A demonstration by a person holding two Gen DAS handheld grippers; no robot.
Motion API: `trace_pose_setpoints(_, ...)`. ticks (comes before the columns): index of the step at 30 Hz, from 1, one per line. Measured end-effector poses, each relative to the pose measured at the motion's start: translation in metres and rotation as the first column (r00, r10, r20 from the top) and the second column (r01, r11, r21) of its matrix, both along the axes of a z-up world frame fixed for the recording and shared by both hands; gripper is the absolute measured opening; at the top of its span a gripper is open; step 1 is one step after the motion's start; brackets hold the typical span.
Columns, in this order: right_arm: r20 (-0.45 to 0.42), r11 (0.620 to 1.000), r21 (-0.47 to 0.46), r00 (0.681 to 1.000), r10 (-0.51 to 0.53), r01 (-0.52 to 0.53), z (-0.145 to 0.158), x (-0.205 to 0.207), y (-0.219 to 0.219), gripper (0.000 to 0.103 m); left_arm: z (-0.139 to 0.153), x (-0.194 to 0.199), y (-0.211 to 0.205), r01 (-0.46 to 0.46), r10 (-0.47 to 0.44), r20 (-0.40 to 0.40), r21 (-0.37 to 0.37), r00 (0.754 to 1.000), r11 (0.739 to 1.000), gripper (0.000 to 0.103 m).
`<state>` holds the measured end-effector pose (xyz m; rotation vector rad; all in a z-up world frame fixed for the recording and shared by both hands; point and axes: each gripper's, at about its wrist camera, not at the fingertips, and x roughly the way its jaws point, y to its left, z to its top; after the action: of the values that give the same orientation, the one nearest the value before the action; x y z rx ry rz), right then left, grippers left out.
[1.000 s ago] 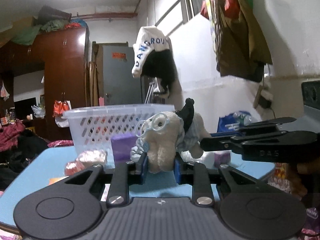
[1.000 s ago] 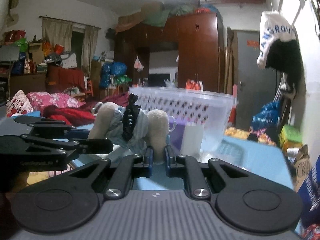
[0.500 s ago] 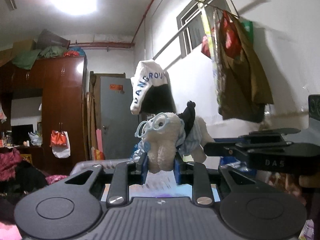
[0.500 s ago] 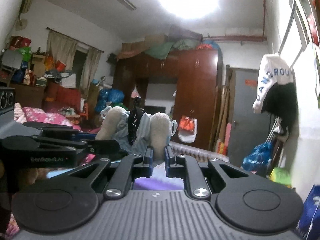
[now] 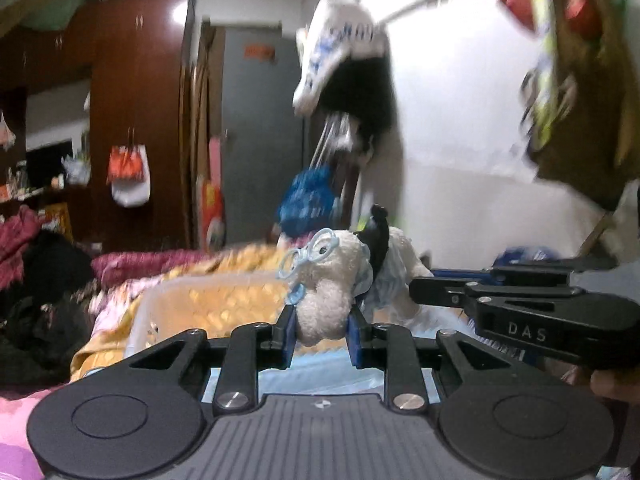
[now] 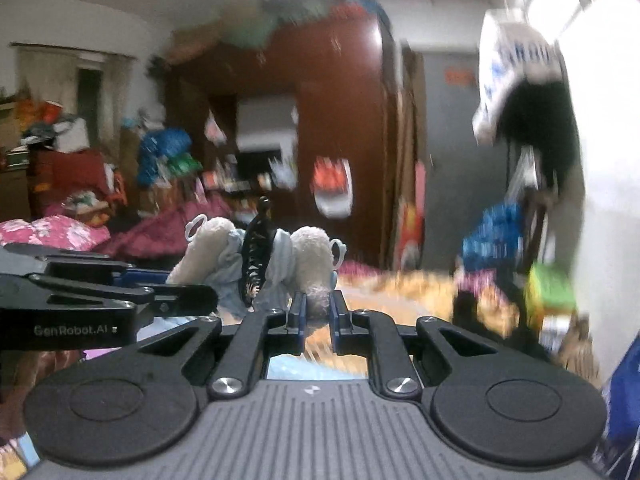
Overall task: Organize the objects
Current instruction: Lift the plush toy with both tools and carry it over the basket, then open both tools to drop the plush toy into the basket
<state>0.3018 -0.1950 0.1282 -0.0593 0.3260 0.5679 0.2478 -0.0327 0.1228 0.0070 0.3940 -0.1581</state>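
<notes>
A cream plush toy (image 5: 332, 280) with light blue glasses, a pale blue shirt and a black hair clip is held in the air between both grippers. My left gripper (image 5: 320, 334) is shut on the toy's head end. My right gripper (image 6: 317, 314) is shut on a leg of the same plush toy (image 6: 308, 256). The right gripper shows in the left wrist view (image 5: 520, 304), the left gripper in the right wrist view (image 6: 100, 304). The white plastic basket's rim (image 5: 192, 284) lies just below and beyond the toy, blurred.
A blue table surface (image 5: 320, 372) shows under the fingers. A yellow and pink blanket (image 5: 168, 268) lies behind. A dark wood wardrobe (image 5: 136, 112), a grey door (image 5: 260, 128) and hanging clothes (image 5: 344, 56) stand at the back. A white wall (image 5: 460, 140) is to the right.
Both grippers, still shut on the plush toy, have tilted down after pointing up; the basket's rim is back in view below the toy. The frames are blurred by motion.
</notes>
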Motion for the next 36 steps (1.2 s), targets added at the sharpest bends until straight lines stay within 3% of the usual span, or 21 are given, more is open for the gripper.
trace_pose_setpoints(6,-0.179,0.997,-0.075,0.983,-0.032,0.019,-0.019,0.042,0.014,0.014,-0.014,0.051,0.012,-0.06,0.062,-0.132,0.019,0.989,0.998,0.028)
trace_pose_setpoints(14,-0.257,0.985,-0.166,0.963,-0.079,0.037,-0.026,0.037,0.019,0.014,-0.03,0.07,0.019,-0.081,0.083,-0.222,0.017,0.971,0.997,0.027)
trace_pose_setpoints(18,-0.278,0.983,-0.18,0.956,-0.095,0.045,-0.029,0.044,0.022,0.017,-0.039,0.069,0.023,-0.091,0.09,-0.224,0.005,0.97,0.996,0.028)
trace_pose_setpoints(19,-0.285,0.981,-0.187,0.954,-0.094,0.041,-0.03,0.044,0.022,0.02,-0.039,0.067,0.024,-0.099,0.097,-0.211,0.001,0.973,0.995,0.034)
trace_pose_setpoints(20,-0.285,0.981,-0.189,0.954,-0.096,0.042,-0.028,0.046,0.021,0.024,-0.039,0.064,0.025,-0.108,0.105,-0.2,-0.008,0.974,0.994,0.047)
trace_pose_setpoints(21,-0.276,0.982,-0.181,0.956,-0.103,0.054,-0.027,0.046,0.019,0.035,-0.038,0.06,0.027,-0.116,0.11,-0.185,-0.022,0.977,0.993,0.054)
trace_pose_setpoints(22,-0.263,0.984,-0.165,0.959,-0.109,0.066,-0.024,0.044,0.015,0.046,-0.035,0.056,0.029,-0.116,0.109,-0.162,-0.033,0.981,0.993,0.068)
trace_pose_setpoints(23,-0.249,0.988,-0.14,0.963,-0.103,0.069,-0.02,0.042,0.01,0.051,-0.032,0.051,0.03,-0.115,0.109,-0.132,-0.039,0.985,0.993,0.076)
trace_pose_setpoints(28,-0.132,0.996,-0.038,0.987,-0.091,0.087,0.002,0.02,-0.023,0.096,-0.011,0.002,0.026,-0.092,0.092,0.003,-0.013,0.996,0.996,0.082)
trace_pose_setpoints(31,-0.052,0.997,0.034,0.997,-0.065,0.066,0.007,-0.012,-0.049,0.103,-0.007,-0.044,0.026,-0.069,0.069,0.066,0.005,0.995,0.998,0.083)
trace_pose_setpoints(36,0.016,0.99,0.143,1.0,0.004,-0.006,-0.016,-0.077,-0.096,0.103,-0.023,-0.118,0.04,-0.01,0.018,0.137,-0.057,0.99,0.998,0.084)
